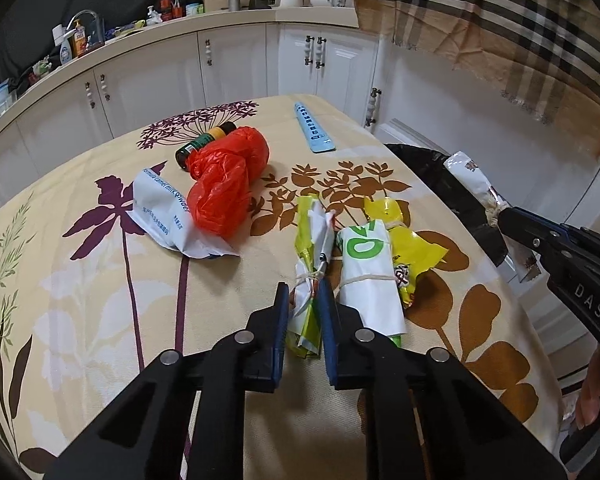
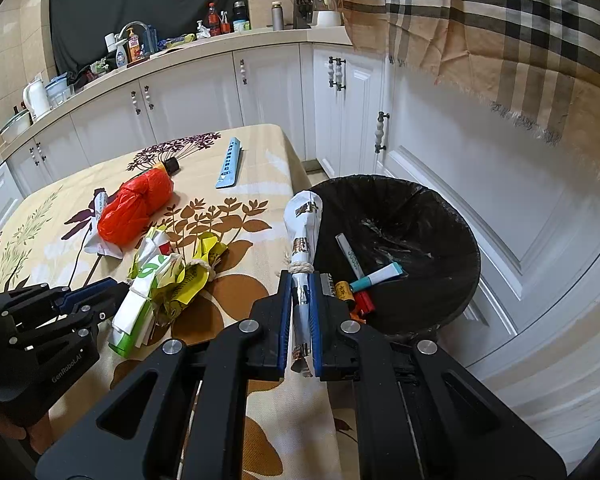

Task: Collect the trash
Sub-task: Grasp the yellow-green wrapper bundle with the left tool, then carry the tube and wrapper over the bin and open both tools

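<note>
The tied wrapper (image 2: 303,240) is gripped in the jaws of the right gripper (image 2: 300,300), long axis pointing forward, just at the rim of the black bin (image 2: 440,208). The left gripper (image 1: 305,300) has its jaws around a green bundle (image 1: 312,240), whether pinching I cannot tell, on the flowered desk (image 1: 100,280) near white kitchen cabinets (image 1: 236,64).

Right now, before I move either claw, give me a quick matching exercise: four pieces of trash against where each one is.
Things:
1. silver tied wrapper
2. yellow-green tied bundle
3. red plastic bag
4. teal-capped marker

Places:
A. inside the black bin
B. between the left claw fingers, on the table
C. held in the right claw
D. loose on the tablecloth, against a dark bottle

Pairs: 1-C, 2-B, 3-D, 4-A
</note>
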Demonstrator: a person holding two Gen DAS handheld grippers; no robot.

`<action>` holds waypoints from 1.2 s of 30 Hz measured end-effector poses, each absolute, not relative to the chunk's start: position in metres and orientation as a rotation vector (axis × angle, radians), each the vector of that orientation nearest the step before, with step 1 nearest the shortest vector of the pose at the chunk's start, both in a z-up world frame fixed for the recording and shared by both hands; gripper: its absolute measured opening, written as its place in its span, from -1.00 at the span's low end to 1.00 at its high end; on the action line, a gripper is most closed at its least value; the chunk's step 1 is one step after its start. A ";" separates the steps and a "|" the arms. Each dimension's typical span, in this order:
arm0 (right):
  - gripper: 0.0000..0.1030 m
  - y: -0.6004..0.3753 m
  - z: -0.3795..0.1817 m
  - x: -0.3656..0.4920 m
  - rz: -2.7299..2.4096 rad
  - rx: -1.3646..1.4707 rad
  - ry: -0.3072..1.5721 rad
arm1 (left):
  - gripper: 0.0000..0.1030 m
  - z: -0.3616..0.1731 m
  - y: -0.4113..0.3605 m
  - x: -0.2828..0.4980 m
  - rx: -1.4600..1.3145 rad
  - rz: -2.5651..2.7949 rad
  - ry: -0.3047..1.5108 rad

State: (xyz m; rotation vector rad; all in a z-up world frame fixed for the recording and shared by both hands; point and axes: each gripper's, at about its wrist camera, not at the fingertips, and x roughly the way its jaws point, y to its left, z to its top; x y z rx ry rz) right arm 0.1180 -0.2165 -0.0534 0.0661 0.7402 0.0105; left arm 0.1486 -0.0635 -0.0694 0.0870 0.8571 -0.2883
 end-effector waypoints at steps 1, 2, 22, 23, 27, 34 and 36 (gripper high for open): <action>-0.83 -0.217 -0.053 0.118 0.010 0.066 0.739 | -0.73 -0.069 -0.063 0.149 0.082 -0.291 0.857; -0.83 -0.217 -0.054 0.118 0.010 0.066 0.739 | -0.75 -0.069 -0.062 0.148 0.077 -0.293 0.856; -0.83 -0.227 -0.043 0.119 -0.034 0.058 0.685 | -0.81 -0.022 -0.064 0.143 0.065 -0.283 0.707; -0.83 -0.230 -0.042 0.121 -0.041 0.059 0.680 | -0.81 -0.021 -0.067 0.146 0.067 -0.287 0.703; -0.83 -0.243 -0.038 0.128 -0.069 0.059 0.659 | -0.81 -0.013 -0.088 0.157 0.092 -0.303 0.664; -0.83 -0.267 -0.041 0.149 -0.129 0.044 0.641 | -0.81 -0.008 -0.133 0.182 0.131 -0.345 0.634; -0.83 -0.273 -0.044 0.154 -0.140 0.042 0.641 | -0.81 -0.008 -0.147 0.192 0.138 -0.357 0.633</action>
